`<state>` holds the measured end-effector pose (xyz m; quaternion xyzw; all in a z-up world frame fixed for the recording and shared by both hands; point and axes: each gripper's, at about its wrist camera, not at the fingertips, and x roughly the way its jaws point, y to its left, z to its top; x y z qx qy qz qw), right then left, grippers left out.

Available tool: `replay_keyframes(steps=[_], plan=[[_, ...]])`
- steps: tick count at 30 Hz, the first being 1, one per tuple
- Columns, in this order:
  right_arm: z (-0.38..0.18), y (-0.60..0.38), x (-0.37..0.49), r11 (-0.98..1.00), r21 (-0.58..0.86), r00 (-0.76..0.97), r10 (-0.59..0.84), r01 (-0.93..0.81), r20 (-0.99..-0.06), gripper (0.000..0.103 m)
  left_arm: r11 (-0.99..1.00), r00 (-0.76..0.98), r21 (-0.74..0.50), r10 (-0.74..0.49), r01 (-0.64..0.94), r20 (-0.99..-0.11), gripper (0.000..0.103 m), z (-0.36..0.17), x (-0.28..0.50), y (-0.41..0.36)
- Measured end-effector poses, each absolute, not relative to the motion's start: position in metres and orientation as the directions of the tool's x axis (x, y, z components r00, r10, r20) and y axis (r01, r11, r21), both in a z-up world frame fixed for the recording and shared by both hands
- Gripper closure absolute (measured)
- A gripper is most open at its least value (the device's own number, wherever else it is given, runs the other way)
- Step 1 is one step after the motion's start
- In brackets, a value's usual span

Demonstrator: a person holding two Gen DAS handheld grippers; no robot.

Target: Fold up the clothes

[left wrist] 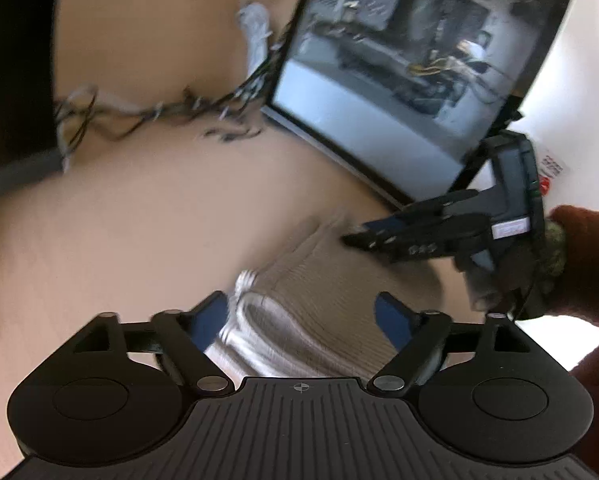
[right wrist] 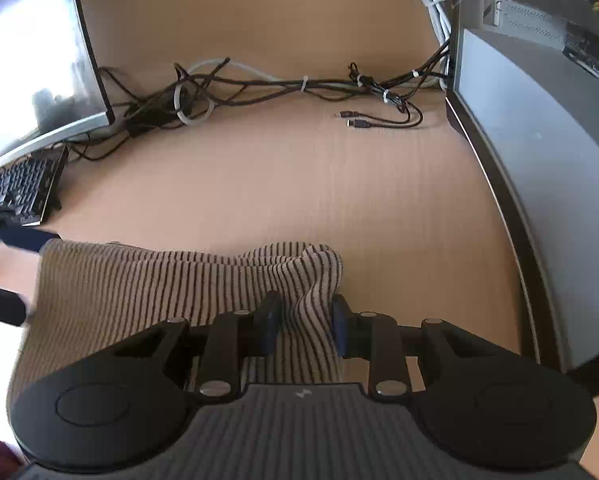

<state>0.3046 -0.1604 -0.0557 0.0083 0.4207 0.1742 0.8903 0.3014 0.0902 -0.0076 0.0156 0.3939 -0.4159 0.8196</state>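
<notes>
A bunched fold of the striped garment (right wrist: 203,280) is pinched between the pads of the right gripper (right wrist: 305,322). The left gripper (left wrist: 303,320) is spread wide, released, the garment lying on the counter (right wrist: 299,184) directly beneath and between its fingers.

Left gripper (left wrist: 301,320) jaws wide apart over a folded beige ribbed knit garment (left wrist: 319,300) on tan wooden desk (left wrist: 139,220); right gripper (left wrist: 351,238) near black-framed monitor (left wrist: 415,60).
</notes>
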Motion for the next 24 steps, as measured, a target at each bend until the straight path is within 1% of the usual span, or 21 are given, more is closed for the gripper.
replay_keyframes(steps=[1,2,3,4,5,6,7,8,10,11,12,14,16,17,18,20,22,24], plan=[[-0.053,-0.161,0.304,0.937,0.165,0.590,0.324,-0.309,-0.740,0.076,0.646,0.339,-0.294,-0.670,0.705,-0.660,0.009,-0.007,0.304,0.086],[-0.051,-0.161,0.302,0.934,0.168,0.594,0.331,-0.314,-0.733,0.076,0.638,0.333,-0.286,-0.671,0.715,-0.663,0.009,-0.007,0.306,0.081],[-0.048,-0.163,0.300,0.936,0.167,0.599,0.330,-0.311,-0.730,0.072,0.636,0.327,-0.284,-0.668,0.718,-0.669,0.009,-0.009,0.310,0.076],[-0.044,-0.166,0.296,0.941,0.165,0.603,0.318,-0.296,-0.732,0.064,0.636,0.318,-0.286,-0.664,0.717,-0.677,0.010,-0.013,0.315,0.071],[-0.041,-0.169,0.292,0.946,0.168,0.607,0.308,-0.278,-0.733,0.059,0.638,0.310,-0.292,-0.660,0.712,-0.685,0.010,-0.019,0.321,0.067],[-0.036,-0.175,0.286,0.951,0.181,0.612,0.301,-0.252,-0.731,0.048,0.643,0.302,-0.303,-0.657,0.704,-0.691,0.010,-0.024,0.327,0.065],[-0.031,-0.181,0.278,0.953,0.200,0.615,0.300,-0.228,-0.729,0.041,0.647,0.294,-0.314,-0.654,0.695,-0.697,0.010,-0.030,0.332,0.063],[-0.026,-0.188,0.271,0.952,0.223,0.614,0.306,-0.210,-0.728,0.039,0.648,0.286,-0.328,-0.657,0.688,-0.698,0.010,-0.034,0.336,0.062],[-0.017,-0.201,0.251,0.942,0.293,0.588,0.331,-0.162,-0.738,0.028,0.645,0.268,-0.356,-0.665,0.676,-0.697,0.010,-0.043,0.343,0.060],[-0.016,-0.207,0.242,0.933,0.334,0.563,0.350,-0.136,-0.749,0.024,0.641,0.258,-0.369,-0.671,0.673,-0.695,0.010,-0.047,0.346,0.060],[-0.022,-0.210,0.237,0.916,0.386,0.519,0.382,-0.106,-0.764,0.017,0.640,0.249,-0.380,-0.673,0.668,-0.696,0.010,-0.051,0.349,0.059],[-0.033,-0.215,0.226,0.875,0.483,0.428,0.450,-0.036,-0.784,0.016,0.644,0.227,-0.416,-0.678,0.642,-0.699,0.009,-0.061,0.353,0.060],[-0.049,-0.212,0.226,0.841,0.541,0.389,0.488,0.031,-0.781,0.016,0.650,0.208,-0.458,-0.686,0.607,-0.697,0.009,-0.068,0.357,0.063],[-0.053,-0.209,0.229,0.840,0.542,0.392,0.485,0.041,-0.782,0.018,0.657,0.211,-0.466,-0.685,0.593,-0.697,0.009,-0.068,0.356,0.066],[-0.057,-0.205,0.234,0.839,0.541,0.396,0.481,0.050,-0.782,0.022,0.664,0.216,-0.472,-0.684,0.580,-0.697,0.011,-0.068,0.355,0.068],[-0.056,-0.197,0.249,0.872,0.489,0.433,0.438,0.007,-0.788,0.026,0.674,0.225,-0.464,-0.676,0.575,-0.702,0.015,-0.066,0.348,0.073],[-0.053,-0.188,0.268,0.906,0.419,0.486,0.389,-0.051,-0.782,0.033,0.671,0.215,-0.468,-0.676,0.575,-0.705,0.019,-0.064,0.338,0.077],[-0.051,-0.175,0.291,0.933,0.344,0.529,0.346,-0.107,-0.775,0.035,0.660,0.200,-0.476,-0.683,0.581,-0.703,0.019,-0.063,0.327,0.078]])
